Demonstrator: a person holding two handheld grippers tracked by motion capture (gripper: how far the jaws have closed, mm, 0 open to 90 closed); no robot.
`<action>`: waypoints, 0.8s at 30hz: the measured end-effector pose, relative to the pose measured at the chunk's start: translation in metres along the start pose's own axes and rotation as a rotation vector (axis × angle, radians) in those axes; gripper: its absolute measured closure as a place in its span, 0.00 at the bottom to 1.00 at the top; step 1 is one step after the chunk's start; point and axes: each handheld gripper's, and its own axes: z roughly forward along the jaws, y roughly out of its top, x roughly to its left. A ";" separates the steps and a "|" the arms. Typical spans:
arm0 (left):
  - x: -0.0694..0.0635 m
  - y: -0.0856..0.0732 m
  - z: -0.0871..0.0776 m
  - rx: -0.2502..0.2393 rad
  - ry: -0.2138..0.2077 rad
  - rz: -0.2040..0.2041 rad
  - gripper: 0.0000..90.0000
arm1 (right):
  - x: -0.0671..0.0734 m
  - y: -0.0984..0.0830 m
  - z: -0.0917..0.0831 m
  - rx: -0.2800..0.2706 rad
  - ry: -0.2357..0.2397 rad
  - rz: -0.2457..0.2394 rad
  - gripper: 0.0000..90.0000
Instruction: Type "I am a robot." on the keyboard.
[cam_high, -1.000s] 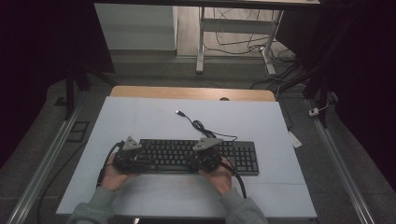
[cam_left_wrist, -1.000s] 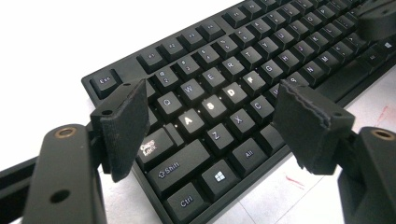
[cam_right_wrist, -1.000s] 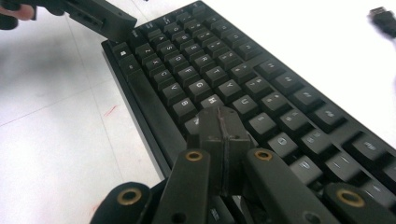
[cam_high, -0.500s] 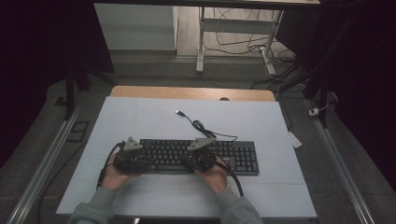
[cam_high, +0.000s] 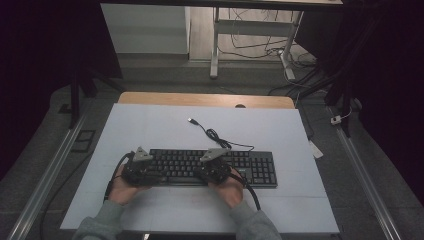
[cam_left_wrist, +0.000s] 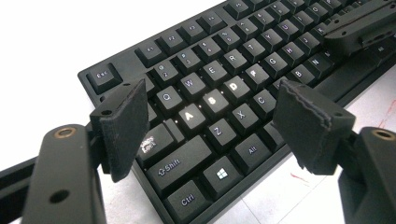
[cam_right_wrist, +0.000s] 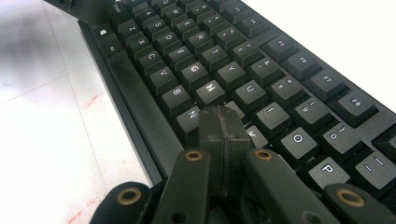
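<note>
1. The left gripper (cam_high: 136, 170) hovers over the left end of the keyboard (cam_high: 250, 170), jaws wide apart around the A, S and D keys. One pad dipping could catch a neighbouring key.
2. The keyboard lies near the front of the white surface (cam_high: 150, 125), its cable (cam_high: 212, 134) trailing toward the far side. A hard push might slide it.
3. The right gripper (cam_right_wrist: 223, 122) has its jaws pressed together, empty, tip low over the keys beside N (cam_right_wrist: 191, 113). That blunt tip could strike two keys at once.

Left gripper (cam_left_wrist: 210, 121) held low with jaws spread wide; right gripper (cam_right_wrist: 223, 128) has jaws pressed together, tilted down.
</note>
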 end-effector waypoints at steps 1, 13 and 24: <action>0.000 0.000 0.000 0.001 0.000 0.000 0.29 | 0.000 0.000 0.000 -0.001 0.000 0.001 0.99; 0.002 0.000 -0.003 -0.012 0.003 -0.013 0.29 | -0.005 0.001 -0.023 -0.088 -0.012 0.012 0.96; 0.000 0.000 -0.003 -0.016 0.011 -0.008 0.29 | -0.019 -0.020 -0.059 -0.142 -0.052 0.044 0.72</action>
